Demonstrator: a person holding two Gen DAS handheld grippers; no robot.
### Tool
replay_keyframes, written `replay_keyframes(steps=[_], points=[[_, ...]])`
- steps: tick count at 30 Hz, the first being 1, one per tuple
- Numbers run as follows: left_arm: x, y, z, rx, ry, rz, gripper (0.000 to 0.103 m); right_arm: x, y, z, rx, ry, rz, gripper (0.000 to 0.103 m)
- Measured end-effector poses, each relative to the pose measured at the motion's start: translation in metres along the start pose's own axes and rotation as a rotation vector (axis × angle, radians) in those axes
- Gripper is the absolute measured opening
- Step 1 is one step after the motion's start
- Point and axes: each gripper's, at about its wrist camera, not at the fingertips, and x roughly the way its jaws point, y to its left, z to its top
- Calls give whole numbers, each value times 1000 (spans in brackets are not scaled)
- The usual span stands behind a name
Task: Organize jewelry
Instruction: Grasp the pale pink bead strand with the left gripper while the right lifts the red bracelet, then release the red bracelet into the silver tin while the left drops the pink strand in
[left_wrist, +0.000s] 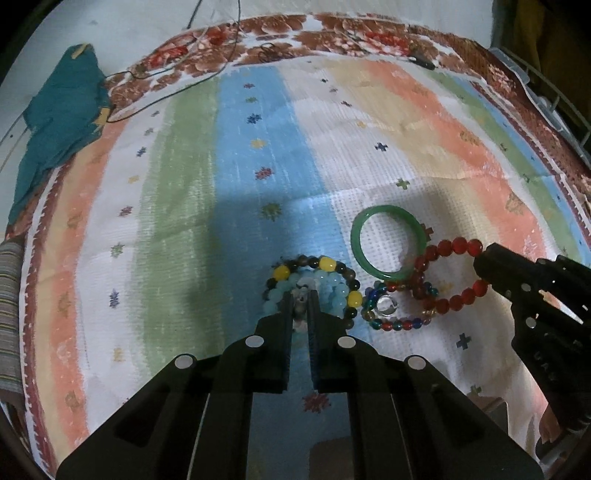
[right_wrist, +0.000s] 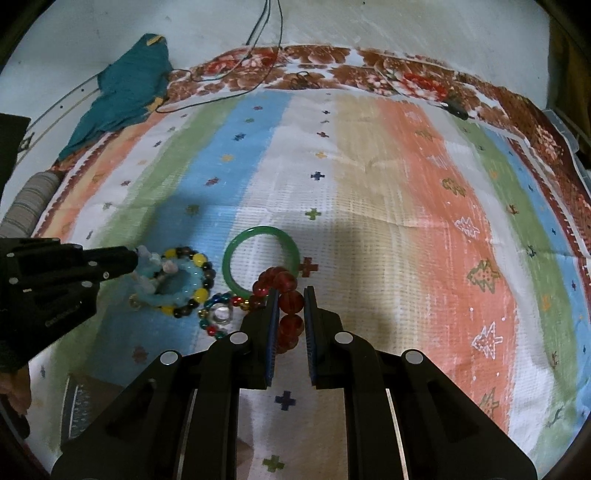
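Observation:
My left gripper (left_wrist: 303, 295) is shut on a pale blue bead bracelet (left_wrist: 334, 291) and lifts its near side off the striped cloth (left_wrist: 258, 155). A dark bracelet with yellow beads (left_wrist: 325, 263) lies around it. In the right wrist view the left gripper (right_wrist: 136, 258) comes in from the left with the pale blue bracelet (right_wrist: 184, 280) at its tip. My right gripper (right_wrist: 290, 292) is shut on a red bead bracelet (right_wrist: 290, 325), also seen as the red bracelet (left_wrist: 452, 245) beside the right gripper (left_wrist: 480, 267). A green bangle (right_wrist: 258, 234) and a multi-coloured bead bracelet (right_wrist: 216, 314) lie between them.
A teal cloth (left_wrist: 62, 122) lies at the far left, with a thin black cable (left_wrist: 207, 79) running across the flowered border. A small dark object (left_wrist: 421, 61) sits at the far right of that border. A wire rack (left_wrist: 554, 99) stands past the right edge.

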Motion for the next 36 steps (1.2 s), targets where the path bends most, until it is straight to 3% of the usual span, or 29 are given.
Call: replay_keyframes(steps=[16,36], points=[[-59,6,-11,-29,-114,-23,7,-44,12,-4,-4,-101,17,14],[-124,-8,-50,-6,-257,-68,7,-109,32,-28,-39,-249,44,14]])
